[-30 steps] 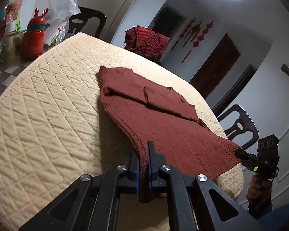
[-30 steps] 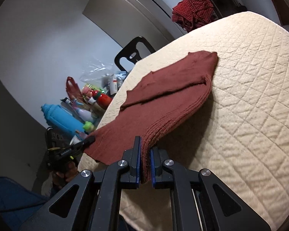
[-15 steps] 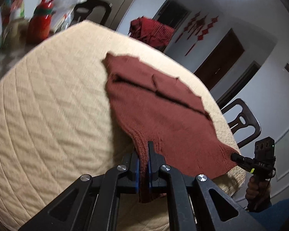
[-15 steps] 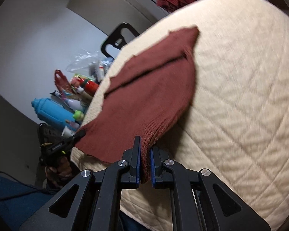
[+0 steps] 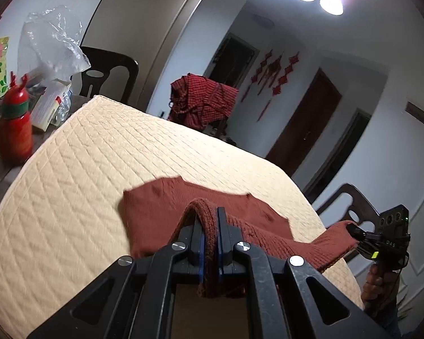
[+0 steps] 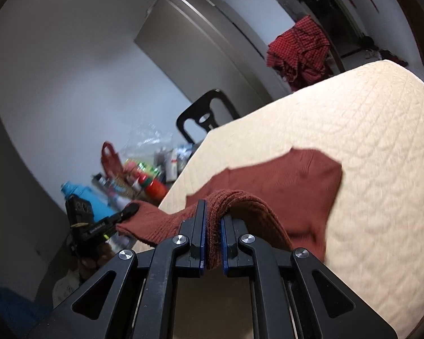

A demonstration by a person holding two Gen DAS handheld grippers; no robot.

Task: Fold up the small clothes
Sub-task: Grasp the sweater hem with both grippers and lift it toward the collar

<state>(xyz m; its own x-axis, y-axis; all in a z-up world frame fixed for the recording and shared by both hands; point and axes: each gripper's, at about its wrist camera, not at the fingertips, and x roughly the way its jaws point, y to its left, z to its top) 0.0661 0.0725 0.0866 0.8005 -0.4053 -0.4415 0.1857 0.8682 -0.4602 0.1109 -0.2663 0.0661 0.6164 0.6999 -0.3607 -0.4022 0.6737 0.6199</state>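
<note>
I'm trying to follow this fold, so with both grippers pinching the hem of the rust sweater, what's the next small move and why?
Probably carry the hem forward over the part lying flat, then lower it. The left gripper and right gripper are each shut on the ribbed edge of the rust sweater, lifted off the quilted table cover, while the far half rests flat, so the fold looks half made.

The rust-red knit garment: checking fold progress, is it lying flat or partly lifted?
Partly lifted. The rust-red knit garment has its near hem raised off the cream quilted table cover, pinched by the left hand-held gripper and right hand-held gripper.
</note>
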